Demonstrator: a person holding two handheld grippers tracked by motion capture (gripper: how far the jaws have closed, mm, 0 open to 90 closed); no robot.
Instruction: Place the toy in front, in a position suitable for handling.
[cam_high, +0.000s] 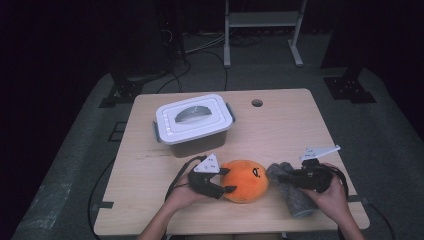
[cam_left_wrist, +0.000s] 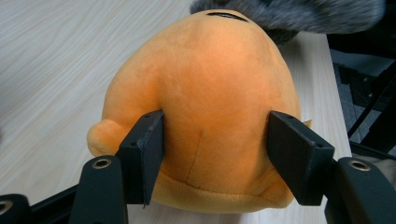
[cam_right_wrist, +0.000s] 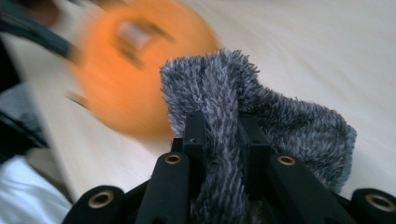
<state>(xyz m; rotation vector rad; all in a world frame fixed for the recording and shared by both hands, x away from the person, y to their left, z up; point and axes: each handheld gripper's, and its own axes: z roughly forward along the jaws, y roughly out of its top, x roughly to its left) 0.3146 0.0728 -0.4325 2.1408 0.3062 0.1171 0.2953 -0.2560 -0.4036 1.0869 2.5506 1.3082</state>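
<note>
The orange plush toy (cam_high: 244, 181) and grey fuzzy cloth (cam_high: 295, 197) lie touching near the worktop (cam_high: 280, 120) front edge; open wood lies behind them, up to the lidded box (cam_high: 194, 122). The left gripper (cam_high: 225, 181) fingers (cam_left_wrist: 142, 154) clamp the toy's sides. The right gripper (cam_right_wrist: 219, 135) pinches a cloth fold, as its own view shows.

The left tool (cam_left_wrist: 215, 156) squeezes a soft orange toy (cam_left_wrist: 201, 107) from both sides. Its two black pads (cam_left_wrist: 142, 154) press into the toy's plush. The toy sits on the pale wood counter (cam_left_wrist: 60, 56). Behind the toy lies something grey and fuzzy (cam_left_wrist: 289, 14), touching its top.
</note>
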